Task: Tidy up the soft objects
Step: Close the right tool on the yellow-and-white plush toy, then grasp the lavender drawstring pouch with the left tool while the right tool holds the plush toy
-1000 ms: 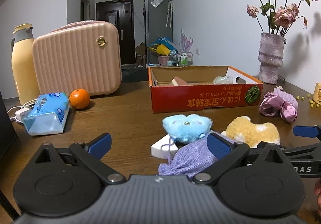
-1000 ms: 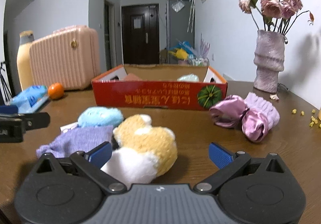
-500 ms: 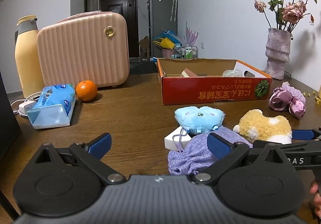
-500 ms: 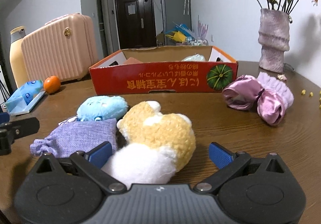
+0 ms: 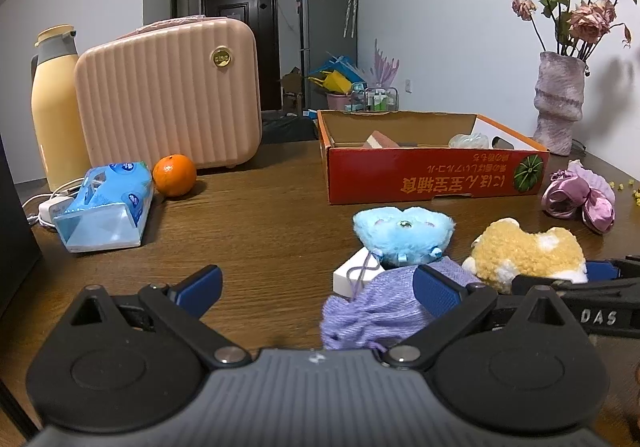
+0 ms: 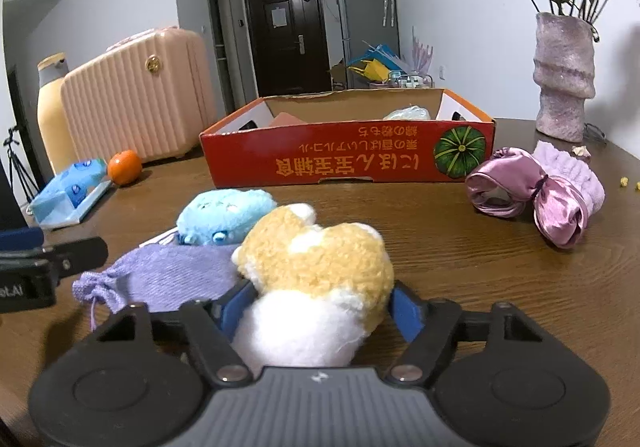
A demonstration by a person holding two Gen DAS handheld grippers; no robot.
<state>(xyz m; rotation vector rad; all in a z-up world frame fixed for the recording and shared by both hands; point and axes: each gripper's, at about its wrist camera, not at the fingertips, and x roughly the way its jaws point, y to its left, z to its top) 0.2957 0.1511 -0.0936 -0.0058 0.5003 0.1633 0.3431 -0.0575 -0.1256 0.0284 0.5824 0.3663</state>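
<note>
Right gripper (image 6: 318,311) jaws are closing on the yellow-and-white plush toy (image 6: 316,279); light, compressible, best gripped mid-body.

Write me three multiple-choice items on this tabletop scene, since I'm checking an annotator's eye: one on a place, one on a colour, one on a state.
1. Where is the orange?
A. inside the red box
B. on the table beside the tissue pack
C. on top of the suitcase

2. What colour is the drawstring pouch?
A. green
B. red
C. lilac

3. What lies between the fingers of the right gripper?
A. the yellow-and-white plush toy
B. the blue plush toy
C. nothing

Answers:
1 B: it sits on the wood next to the tissue pack.
2 C: its knit is pale purple.
3 A: the closing jaws flank the yellow-and-white plush toy.
</note>
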